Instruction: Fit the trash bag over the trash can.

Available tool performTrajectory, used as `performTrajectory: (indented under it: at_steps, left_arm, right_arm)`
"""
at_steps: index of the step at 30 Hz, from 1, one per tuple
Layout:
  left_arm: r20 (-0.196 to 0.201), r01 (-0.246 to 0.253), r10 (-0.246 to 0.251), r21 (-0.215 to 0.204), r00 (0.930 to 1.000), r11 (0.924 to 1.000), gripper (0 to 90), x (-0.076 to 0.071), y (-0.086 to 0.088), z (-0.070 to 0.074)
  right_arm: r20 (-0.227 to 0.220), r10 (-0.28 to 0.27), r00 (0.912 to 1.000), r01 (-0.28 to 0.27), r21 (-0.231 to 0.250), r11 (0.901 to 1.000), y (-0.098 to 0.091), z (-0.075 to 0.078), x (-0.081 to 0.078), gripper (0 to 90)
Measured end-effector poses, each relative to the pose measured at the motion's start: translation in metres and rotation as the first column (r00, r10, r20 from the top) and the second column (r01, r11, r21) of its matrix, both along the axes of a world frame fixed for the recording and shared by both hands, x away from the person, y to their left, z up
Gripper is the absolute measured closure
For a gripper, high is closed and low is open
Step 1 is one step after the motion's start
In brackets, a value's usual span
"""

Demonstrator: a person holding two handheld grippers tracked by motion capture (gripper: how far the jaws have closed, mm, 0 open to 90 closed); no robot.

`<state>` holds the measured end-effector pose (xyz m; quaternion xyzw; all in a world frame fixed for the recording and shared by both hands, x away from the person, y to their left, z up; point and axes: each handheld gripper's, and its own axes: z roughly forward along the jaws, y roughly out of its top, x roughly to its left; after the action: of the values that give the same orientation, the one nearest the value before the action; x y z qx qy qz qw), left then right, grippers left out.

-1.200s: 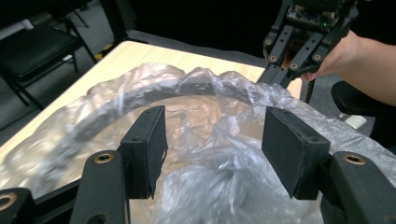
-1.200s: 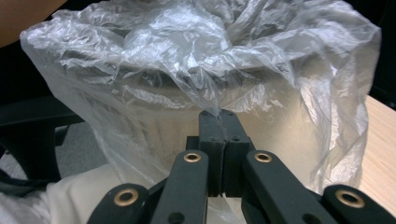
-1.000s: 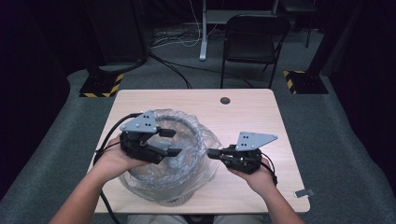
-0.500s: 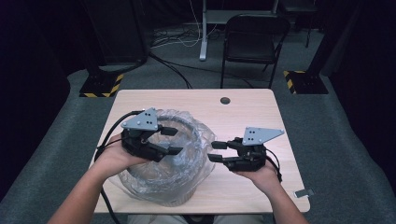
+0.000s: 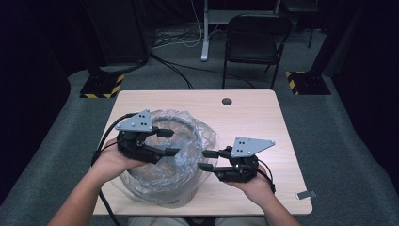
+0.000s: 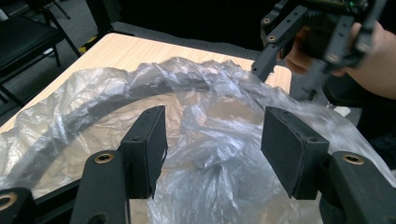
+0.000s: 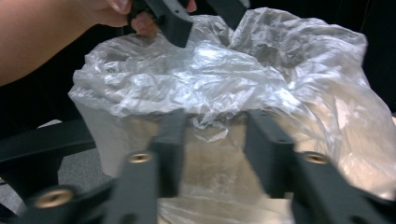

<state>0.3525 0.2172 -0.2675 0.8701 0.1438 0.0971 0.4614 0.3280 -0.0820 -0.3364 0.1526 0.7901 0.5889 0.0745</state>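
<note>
Roughly halfway, I'd judge: from the high view the clear plastic bag [image 5: 181, 141] already drapes over the rim of the round bin [image 5: 164, 188] on the table [image 5: 263, 117], but it sits bunched and uneven, so spreading and tucking it is left. My left gripper [image 5: 164, 142] hangs over the bag's mouth with its jaws wide and nothing between them; my right gripper [image 5: 207, 160] sits just beside the bag's near-right edge, its jaws having just been closing (no film caught between them that I can see). Along the left gripper view, the bag [image 6: 210, 140] lies below and ahead of the wide-apart jaws, crinkled, glossy, sagging inward. Along the right gripper view, the bag [image 7: 224, 74] bulges just ahead of the parted jaws, its folded edge near the pads, not pinched as far as I can tell.
</note>
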Motion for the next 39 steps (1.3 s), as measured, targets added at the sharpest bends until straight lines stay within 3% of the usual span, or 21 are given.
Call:
performTrajectory:
  at_steps: [3, 5, 9, 12, 29, 36, 39]
  left_arm:
    - [0.011, 0.008, -0.008, 0.006, 0.9999, 1.0, 40.8, 0.002, -0.002, 0.003]
    - [0.014, 0.017, -0.017, 0.012, 0.9998, 0.9998, 40.8, 0.004, -0.005, 0.004]
    - [0.006, 0.055, -0.056, 0.042, 0.9984, 0.9976, 41.0, 0.009, -0.015, 0.003]
    - [0.002, 0.071, -0.071, 0.08, 0.9975, 0.9943, 41.2, 0.012, -0.024, 0.0]
    - [-0.062, 0.022, -0.011, 0.187, 0.998, 0.9822, 40.5, 0.038, -0.041, -0.022]
    - [-0.08, 0.02, -0.001, 0.238, 0.9968, 0.9711, 39.1, 0.046, -0.048, -0.03]
    - [-0.093, 0.024, -0.001, 0.243, 0.9957, 0.9697, 38.8, 0.049, -0.051, -0.033]
  right_arm:
    - [0.009, 0.005, 1.0, -0.005, -0.01, 0.9999, -0.003, -0.001, 0.002, 85.7]
    - [0.021, -0.005, 0.9998, 0.005, -0.024, 0.9997, -0.004, -0.003, 0.005, 90.0]
    - [0.043, -0.068, 0.9968, 0.068, -0.013, 0.9976, -0.01, -0.005, 0.014, 90.0]
    - [0.023, -0.087, 0.996, 0.086, 0.019, 0.9961, -0.017, -0.007, 0.023, 90.0]
    - [0.024, -0.069, 0.9973, 0.068, 0.016, 0.9975, -0.021, -0.008, 0.02, 90.0]
    - [0.024, -0.071, 0.9972, 0.071, 0.012, 0.9974, -0.023, -0.009, 0.021, 90.0]
    - [0.023, -0.079, 0.9966, 0.079, 0.01, 0.9968, -0.025, -0.009, 0.023, 90.0]
